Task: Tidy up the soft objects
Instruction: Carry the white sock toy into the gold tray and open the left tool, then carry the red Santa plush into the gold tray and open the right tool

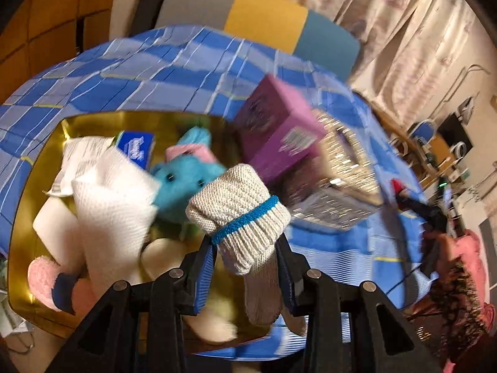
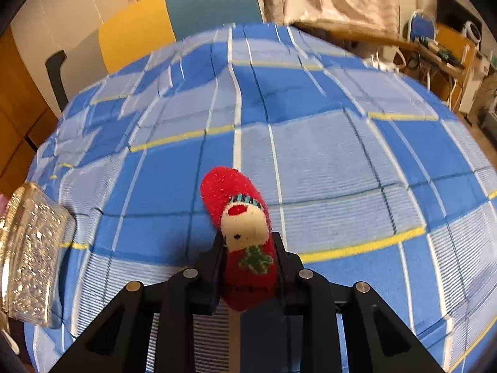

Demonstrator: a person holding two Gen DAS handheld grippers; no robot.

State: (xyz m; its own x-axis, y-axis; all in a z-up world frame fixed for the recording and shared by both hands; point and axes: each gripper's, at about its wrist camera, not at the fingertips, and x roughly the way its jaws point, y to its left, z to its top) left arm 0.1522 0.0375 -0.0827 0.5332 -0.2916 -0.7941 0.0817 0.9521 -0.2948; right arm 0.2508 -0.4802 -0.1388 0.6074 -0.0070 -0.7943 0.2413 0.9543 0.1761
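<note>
The left gripper (image 1: 245, 248) is clamped on a white knit glove (image 1: 239, 211) with a blue wrist band, cuff bunched up between the blue pads and the fingers of it dangling down below the jaws, and it hangs right over the gold tray (image 1: 31, 168). That tray is already busy: a blue plush toy (image 1: 183, 183), a white paper towel (image 1: 111, 192), a pink fuzzy sock (image 1: 43, 279) and a blue tissue packet (image 1: 135, 147) all piled in. On the other side, the right gripper (image 2: 248, 261) is closed tight on a red Christmas sock (image 2: 245, 233) with a reindeer face, held above the blue checked cloth (image 2: 341, 161), well apart from the tray. The danger here, I'd say, is the glove: the view is smeared with motion, and the purple box (image 1: 276, 133) and the glittery box (image 1: 338, 186) stand just beside the tray's far edge, so a fast swing could clip them. Let go too near the rim and those loose fingers may drape over the edge or slide off the heap. The red sock looks secure, though its long free end could snag on the cloth if it's carried low.
</note>
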